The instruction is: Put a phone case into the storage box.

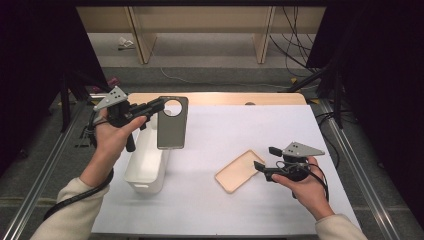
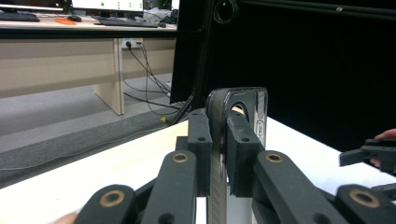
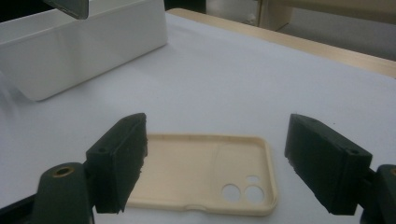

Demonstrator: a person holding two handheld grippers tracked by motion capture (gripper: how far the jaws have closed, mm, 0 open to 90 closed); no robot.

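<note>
A: Item one, high view. Left gripper (image 1: 159, 105): jaws clenched on the top edge of a dark phone case (image 1: 172, 123), beside its round camera hole. The case hangs in the air above the far end of the white bin (image 1: 146, 165), long axis running away from the person, hole end farthest. Right gripper (image 1: 265, 159): jaws spread, nothing between them, just beside the near end of the beige phone case (image 1: 239, 170), which lies flat on the white table cover (image 1: 210, 210), hollow side up, long axis slanting toward the far right.

B: Item two, left gripper view?

A: Dark phone case (image 2: 219, 140) seen edge-on between the pads, standing upright, pinched flat on both faces.

B: Item three, right gripper view?

A: Beige phone case (image 3: 205, 170) between the open jaws, untouched, camera holes near the right end. White bin (image 3: 79, 51) behind, a corner of the dark case (image 3: 70, 7) above it.

B: Handling advice?

A: My judgement: swing the dark case until its long axis lines up with the bin's length, lower it inside the walls, and only then let go. Keep the grip on the thick rim by the hole.
</note>
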